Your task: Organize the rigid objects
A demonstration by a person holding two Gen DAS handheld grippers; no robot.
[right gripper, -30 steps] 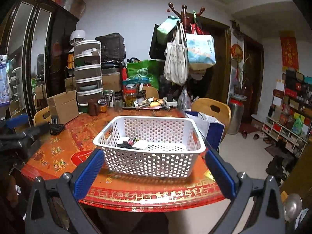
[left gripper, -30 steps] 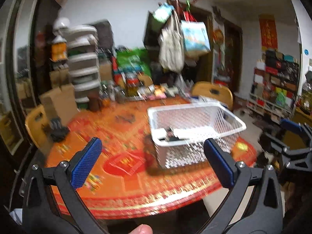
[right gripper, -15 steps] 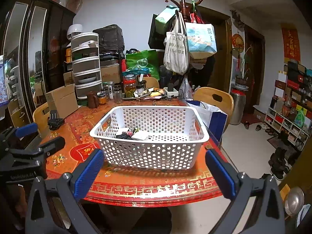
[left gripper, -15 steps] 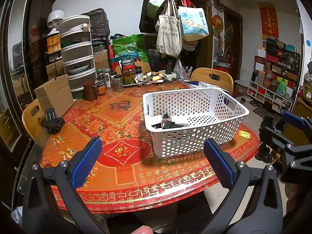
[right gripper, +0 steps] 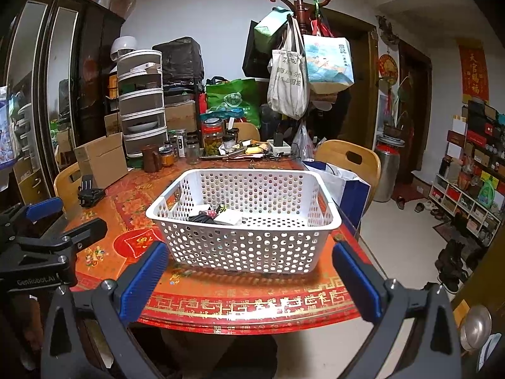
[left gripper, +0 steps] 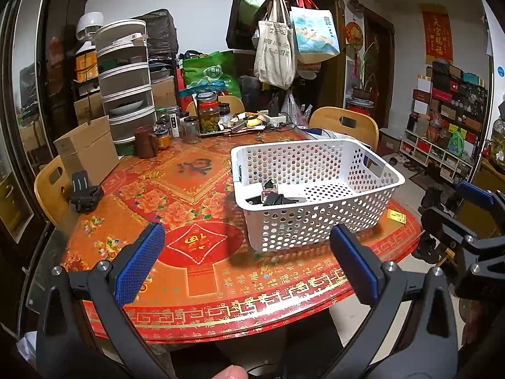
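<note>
A white perforated basket (left gripper: 318, 218) stands on the red patterned table (left gripper: 195, 189); it also shows in the right wrist view (right gripper: 243, 246). Several small rigid objects (left gripper: 274, 194) lie in its left part, including a dark item and a white box (right gripper: 228, 218). My left gripper (left gripper: 244, 263) is open and empty, held back from the table's near edge, left of the basket. My right gripper (right gripper: 249, 271) is open and empty, just in front of the basket's near wall. Each gripper shows at the edge of the other's view.
A black clip-like object (left gripper: 84, 189) lies at the table's left edge beside a cardboard box (left gripper: 88, 154). Jars, a brown mug (left gripper: 145, 142) and clutter line the far side. Wooden chairs (left gripper: 345, 124) surround the table. A small yellow card (left gripper: 397, 215) lies right of the basket.
Both grippers have drifted slightly, and the left view went from blurred to sharp. The basket sits a little further right in the left view. Both jaws stay open.
</note>
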